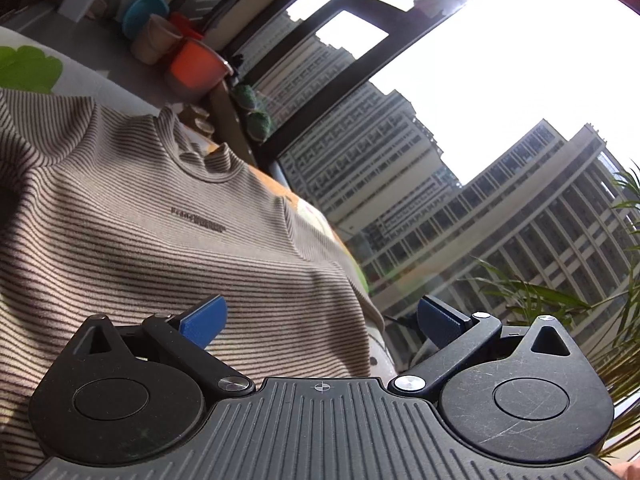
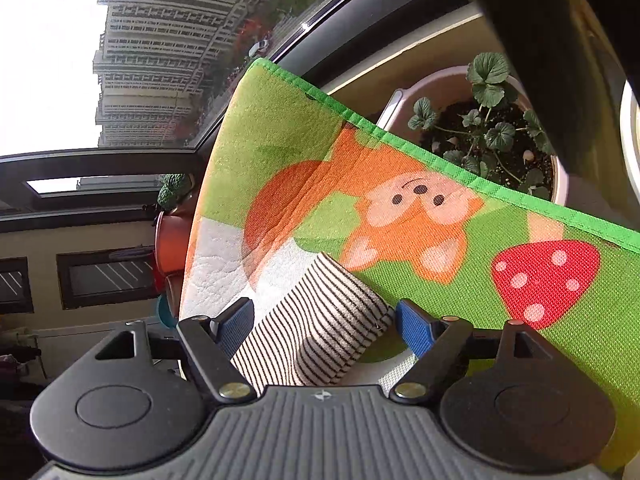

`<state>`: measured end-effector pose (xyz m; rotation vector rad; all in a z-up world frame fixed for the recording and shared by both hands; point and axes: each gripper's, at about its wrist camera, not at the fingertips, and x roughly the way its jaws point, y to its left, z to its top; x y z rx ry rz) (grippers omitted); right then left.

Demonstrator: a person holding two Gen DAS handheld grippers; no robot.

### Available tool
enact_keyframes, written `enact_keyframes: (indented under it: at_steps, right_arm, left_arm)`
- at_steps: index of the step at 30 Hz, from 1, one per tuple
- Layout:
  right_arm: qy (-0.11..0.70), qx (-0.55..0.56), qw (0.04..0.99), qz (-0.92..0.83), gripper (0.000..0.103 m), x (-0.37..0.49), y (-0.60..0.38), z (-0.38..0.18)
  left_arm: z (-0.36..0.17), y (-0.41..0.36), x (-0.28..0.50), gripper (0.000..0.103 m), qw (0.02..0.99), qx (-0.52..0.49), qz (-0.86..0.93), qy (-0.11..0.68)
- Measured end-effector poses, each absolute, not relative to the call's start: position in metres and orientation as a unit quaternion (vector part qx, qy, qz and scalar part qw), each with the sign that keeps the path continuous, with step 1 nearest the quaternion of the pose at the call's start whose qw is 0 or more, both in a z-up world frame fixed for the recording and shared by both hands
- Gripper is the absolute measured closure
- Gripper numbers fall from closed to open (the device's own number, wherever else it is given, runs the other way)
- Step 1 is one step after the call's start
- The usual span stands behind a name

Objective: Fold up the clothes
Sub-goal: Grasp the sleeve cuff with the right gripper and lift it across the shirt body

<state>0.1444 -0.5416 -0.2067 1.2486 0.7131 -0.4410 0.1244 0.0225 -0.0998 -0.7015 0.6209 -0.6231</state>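
The striped top [image 1: 152, 216] is spread flat on the mat [image 2: 460, 240], collar toward the window. The left gripper [image 1: 318, 320] is held with its 2 fingers apart over the top's hem at the mat's edge. The right gripper [image 2: 326, 324] is also spread, with a sleeve [image 2: 320, 320] lying between its fingers near the mat's green border, unclamped.

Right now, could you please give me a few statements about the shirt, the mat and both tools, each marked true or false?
1. The left tool is open, holding nothing. True.
2. The striped shirt is plain blue. False: it has thin brown and beige stripes.
3. A striped sleeve lies between the right tool fingers. True.
4. The play mat shows a red mushroom. True.
5. The potted plant stands on the shirt. False: it stands beyond the mat's edge.
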Motion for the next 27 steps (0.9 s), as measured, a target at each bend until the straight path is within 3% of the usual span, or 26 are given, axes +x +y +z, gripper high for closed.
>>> enact_keyframes:
  at_steps: [1,4,14,27]
  right_arm:
    - [0.326,0.572,0.723,-0.211,0.070,0.150,-0.546,-0.210]
    - [0.331,0.534,0.743,-0.230,0.083,0.170,-0.547,-0.195]
    - [0.232,0.250,0.932,-0.120,0.086,0.192,-0.442,-0.009]
    - [0.327,0.158,0.930,0.052,0.086,0.232,-0.268,0.001]
  left_arm:
    - [-0.099,0.026,0.125,0.000,0.845,-0.339,-0.294,0.290]
    - [-0.096,0.038,0.126,0.000,0.843,-0.360,-0.289,0.275]
    - [-0.095,0.036,0.137,0.000,0.811,-0.386,-0.319,0.302]
    - [-0.098,0.047,0.128,0.000,0.818,-0.375,-0.268,0.344]
